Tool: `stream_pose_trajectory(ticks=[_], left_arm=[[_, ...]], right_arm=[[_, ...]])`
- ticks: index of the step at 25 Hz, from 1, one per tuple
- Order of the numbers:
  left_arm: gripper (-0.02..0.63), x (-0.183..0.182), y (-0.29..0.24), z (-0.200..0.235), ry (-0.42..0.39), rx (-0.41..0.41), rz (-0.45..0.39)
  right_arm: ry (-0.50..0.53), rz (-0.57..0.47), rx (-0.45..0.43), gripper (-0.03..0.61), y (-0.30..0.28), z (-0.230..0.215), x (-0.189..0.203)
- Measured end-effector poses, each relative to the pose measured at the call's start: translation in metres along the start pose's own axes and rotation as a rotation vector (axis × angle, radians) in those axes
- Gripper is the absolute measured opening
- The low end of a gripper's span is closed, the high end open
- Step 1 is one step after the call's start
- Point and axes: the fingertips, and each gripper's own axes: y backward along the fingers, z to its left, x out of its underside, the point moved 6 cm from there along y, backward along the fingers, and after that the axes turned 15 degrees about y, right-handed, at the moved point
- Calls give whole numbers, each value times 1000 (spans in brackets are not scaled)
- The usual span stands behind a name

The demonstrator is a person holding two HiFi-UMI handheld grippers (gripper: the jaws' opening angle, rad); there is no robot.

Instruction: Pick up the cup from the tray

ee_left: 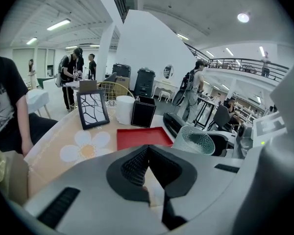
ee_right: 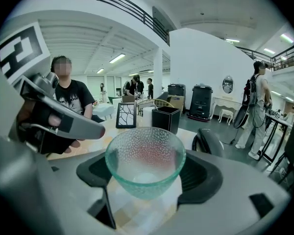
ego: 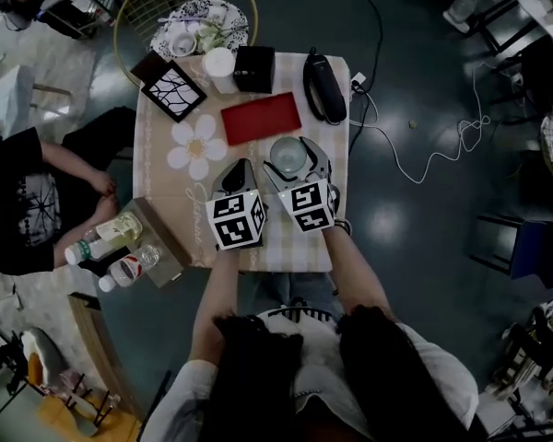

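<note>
Cup of pebbled clear glass (ee_right: 145, 160) is pinched between the jaws of the right tool (ee_right: 147, 175), off the flat red tray (ego: 261, 118) ahead-left of that tool. The grasp is judged done. Lift off the bench (ego: 161, 191) cannot be told. The left tool (ee_left: 147, 153) is pressed together, empty.

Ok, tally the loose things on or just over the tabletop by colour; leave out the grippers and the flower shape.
Red: 1, the tray
Black: 2, the box and the oblong device
Black and white: 1, the picture frame
White: 1, the cylinder
Clear glass: 1, the cup held in the right gripper
Total: 6
</note>
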Motion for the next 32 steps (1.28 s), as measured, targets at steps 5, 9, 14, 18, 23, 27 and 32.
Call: stream_pose_trajectory(ticks=[5, 9, 14, 18, 23, 27, 32], left_arm=[[6, 11, 7, -4, -8, 12, 5], [6, 23, 8, -3, 1, 9, 15], [6, 33, 8, -4, -12, 12, 19], [6, 41, 6, -6, -38, 14, 43], [6, 46, 4, -8, -57, 19, 53], [6, 49, 2, -6, -59, 18, 64], [6, 53, 5, -5, -59, 5, 64]], right_arm=[[-7, 7, 12, 396, 13, 6, 10], [-25, 22, 17, 396, 18, 12, 25], [-25, 27, 39, 396, 20, 14, 38], [-45, 39, 63, 396, 19, 15, 49], [-57, 26, 78, 396, 19, 16, 58], [-35, 18, 85, 396, 18, 17, 62], [-1, -5, 103, 397, 19, 22, 62]])
